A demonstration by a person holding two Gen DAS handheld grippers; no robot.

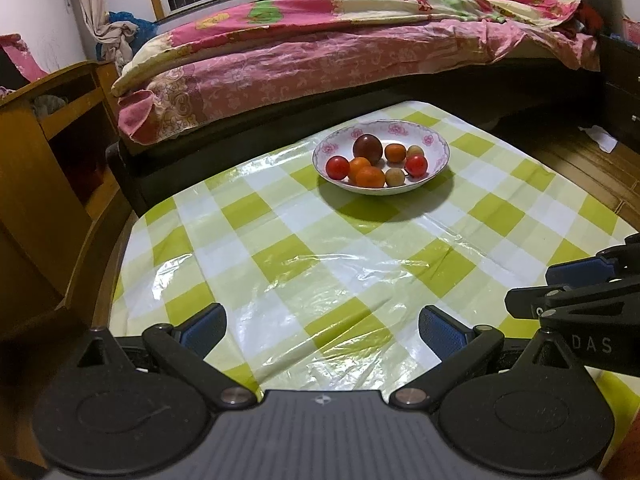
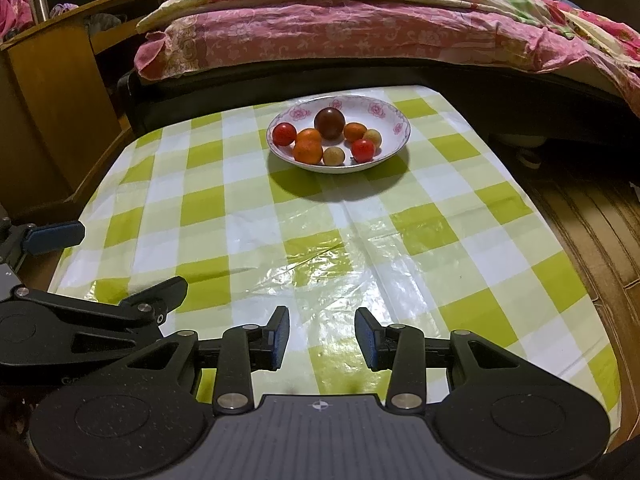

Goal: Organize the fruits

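A white bowl with pink flowers (image 1: 434, 142) (image 2: 386, 114) stands at the far side of the table. In it lie a dark plum (image 1: 367, 148) (image 2: 329, 123), red tomatoes (image 1: 337, 167) (image 2: 363, 150), orange tangerines (image 1: 370, 176) (image 2: 307, 151) and small pale round fruits (image 1: 395, 177) (image 2: 333, 156). My left gripper (image 1: 322, 330) is open and empty over the near table. My right gripper (image 2: 322, 338) is open and empty, narrower, also near the front edge. Each gripper shows in the other's view: the right one (image 1: 576, 280) and the left one (image 2: 52, 236).
The table has a glossy green-and-white check cloth (image 1: 320, 264) (image 2: 320, 240). A bed with pink bedding (image 1: 320, 60) (image 2: 360, 28) lies just behind it. A wooden cabinet (image 1: 48, 140) (image 2: 52, 80) stands to the left. Wooden floor (image 2: 592, 220) lies to the right.
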